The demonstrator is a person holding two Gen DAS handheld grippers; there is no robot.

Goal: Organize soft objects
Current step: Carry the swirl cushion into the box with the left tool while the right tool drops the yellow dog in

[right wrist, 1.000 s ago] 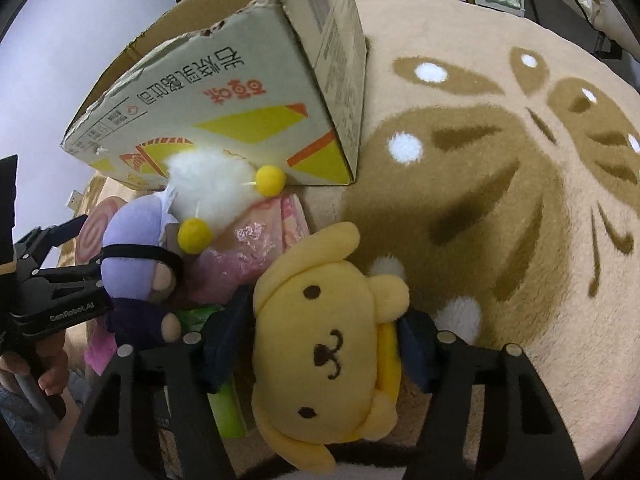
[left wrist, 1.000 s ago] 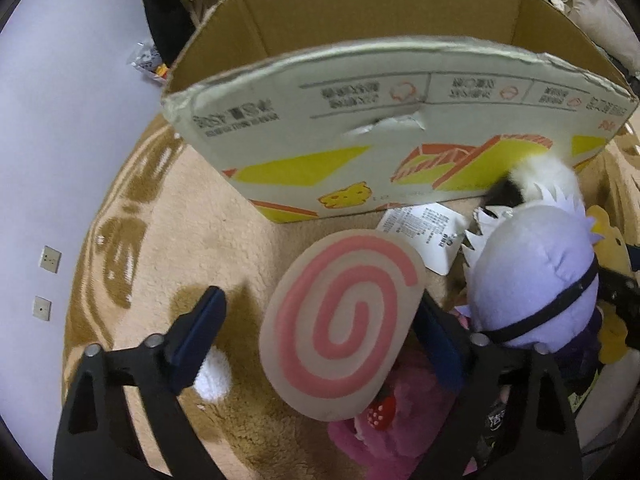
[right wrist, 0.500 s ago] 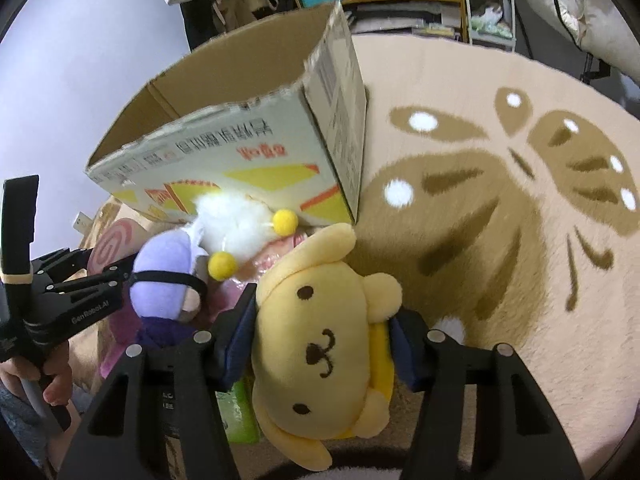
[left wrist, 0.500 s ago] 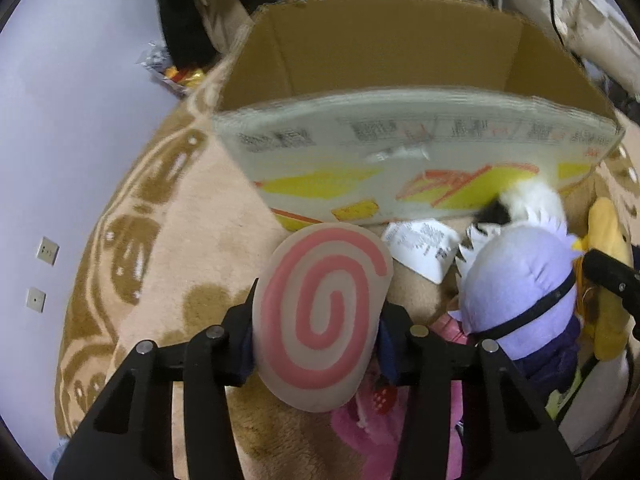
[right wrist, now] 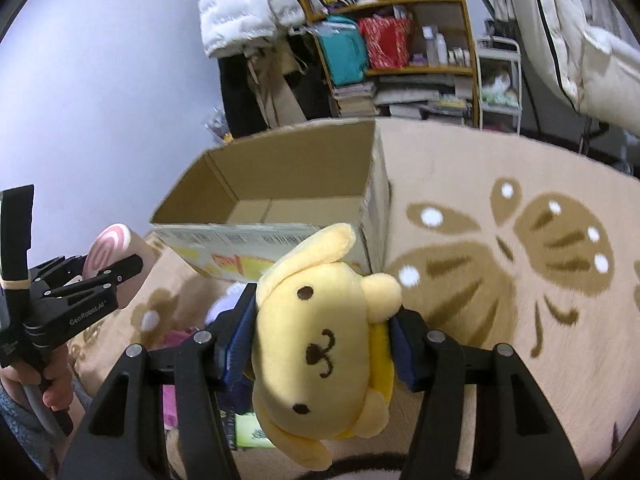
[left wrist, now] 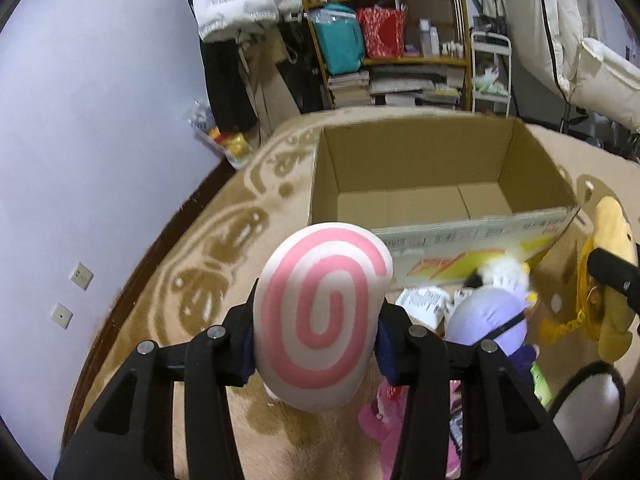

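Note:
My left gripper is shut on a white plush disc with a pink spiral and holds it above the rug, in front of the open cardboard box. My right gripper is shut on a yellow dog plush, also lifted, near the box's right front corner. The box looks empty inside. A purple-headed plush, a white fluffy plush and a pink plush lie on the rug by the box front.
A tan patterned rug covers the floor. A lilac wall runs along the left. Cluttered shelves, hanging coats and a white cart stand behind the box. A black-and-white plush lies at lower right.
Both grippers have closed on their plushes and lifted them up from the rug. The views now look down into the open box.

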